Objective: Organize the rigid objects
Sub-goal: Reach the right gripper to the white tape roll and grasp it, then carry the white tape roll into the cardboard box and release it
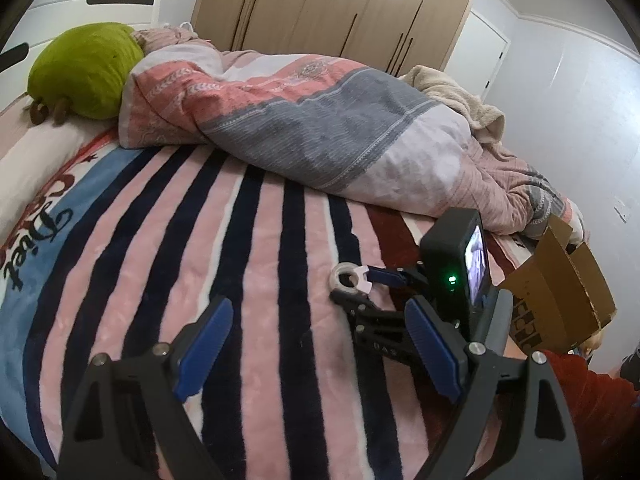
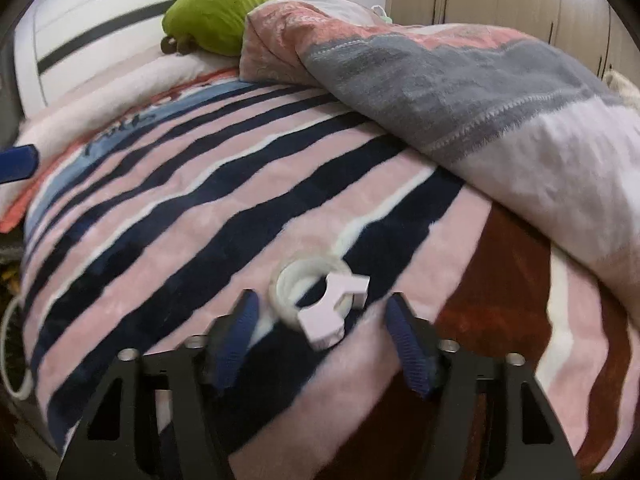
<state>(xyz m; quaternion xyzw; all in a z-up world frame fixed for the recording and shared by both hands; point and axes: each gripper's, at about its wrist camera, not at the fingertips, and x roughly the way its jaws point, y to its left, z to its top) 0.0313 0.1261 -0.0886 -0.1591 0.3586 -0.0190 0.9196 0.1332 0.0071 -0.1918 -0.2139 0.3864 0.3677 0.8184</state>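
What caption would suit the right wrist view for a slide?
Open right gripper poised around a tape roll with pink dispenser lying on the striped blanket.

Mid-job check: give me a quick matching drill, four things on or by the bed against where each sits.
Things:
1. tape roll
2. green plush
3. cardboard box
4. right tool

Places:
A. by the headboard, next to the rumpled duvet
B. off the bed's far corner, flaps open
C. on the striped blanket
D. open, straddling the roll, not touching it

Pairs: 1-C, 2-A, 3-B, 4-D
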